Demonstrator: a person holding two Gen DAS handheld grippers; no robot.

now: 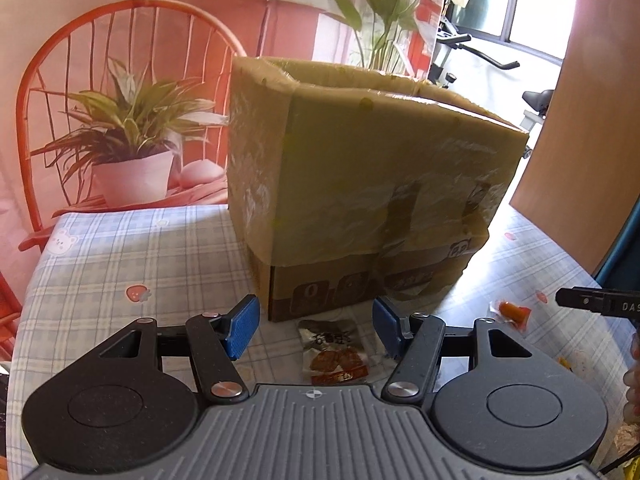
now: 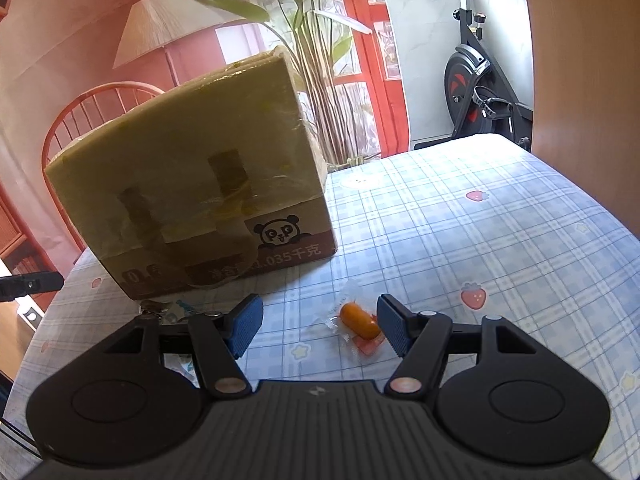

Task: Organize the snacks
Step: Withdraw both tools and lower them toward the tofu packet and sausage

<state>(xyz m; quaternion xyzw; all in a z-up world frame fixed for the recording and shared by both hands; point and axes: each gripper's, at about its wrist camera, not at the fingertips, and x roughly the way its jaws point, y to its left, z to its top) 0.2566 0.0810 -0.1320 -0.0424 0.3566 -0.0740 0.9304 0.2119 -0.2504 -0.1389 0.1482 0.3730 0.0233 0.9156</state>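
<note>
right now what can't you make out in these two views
- Inside of the cardboard box: both views look from below its rim, so its walls hide any contents.
- Silver snack packet: in the right wrist view only a corner shows, behind the right claw.
- Wrapped sausage: small at the edge of the left wrist view; label unreadable.
- Box print: tape glare blurs part of it.
- Left claw: open, empty.

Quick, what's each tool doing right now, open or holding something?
Left tool: open, holding nothing; a snack packet lies between its fingers.
Right tool: open, holding nothing; a wrapped sausage lies by its right finger.
</note>
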